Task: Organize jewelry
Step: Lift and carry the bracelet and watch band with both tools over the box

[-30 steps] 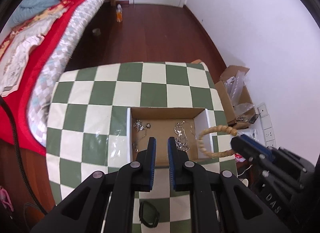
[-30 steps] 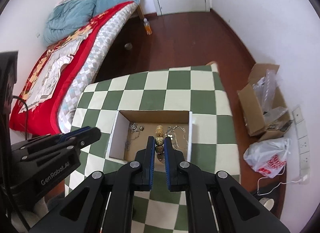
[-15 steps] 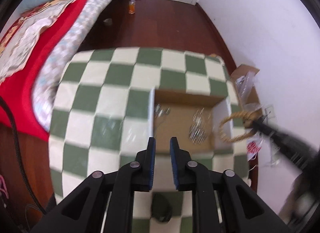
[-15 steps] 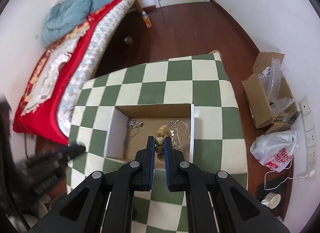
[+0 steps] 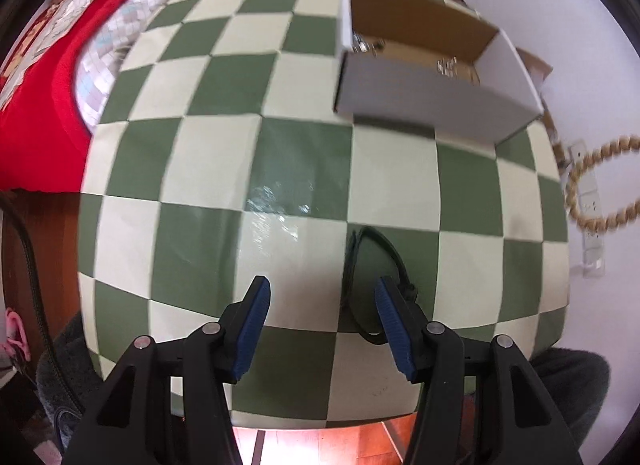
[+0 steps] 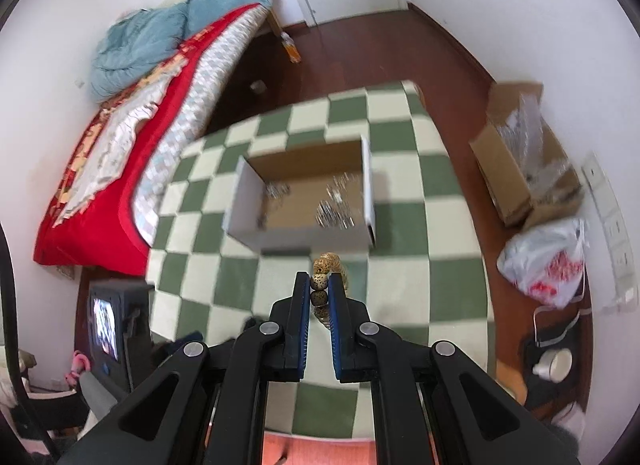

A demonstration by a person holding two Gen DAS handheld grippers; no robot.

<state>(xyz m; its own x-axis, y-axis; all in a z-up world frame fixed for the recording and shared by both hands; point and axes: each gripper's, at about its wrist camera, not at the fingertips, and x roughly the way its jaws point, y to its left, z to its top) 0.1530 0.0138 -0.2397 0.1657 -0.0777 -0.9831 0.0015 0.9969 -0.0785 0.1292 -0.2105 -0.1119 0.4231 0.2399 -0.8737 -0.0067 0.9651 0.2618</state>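
My left gripper (image 5: 320, 307) is open low over the checkered table (image 5: 224, 169), and a black bracelet (image 5: 362, 277) lies on the cloth just inside its right finger. My right gripper (image 6: 320, 285) is shut on a tan beaded bracelet (image 6: 326, 261), held above the table's near part; the same tan beaded bracelet (image 5: 592, 185) hangs as a ring at the right edge of the left wrist view. A cardboard box (image 5: 432, 93) with silver chains (image 6: 334, 213) inside stands further back on the table.
A bed with a red cover (image 6: 120, 153) runs along the table's left side. On the floor to the right are an open carton (image 6: 520, 169) and a white plastic bag (image 6: 548, 261). A small screen (image 6: 106, 321) stands at the lower left.
My left gripper has opened and dropped down toward the near table around the black bracelet. My right gripper pulled back from over the box, still holding the beaded bracelet.
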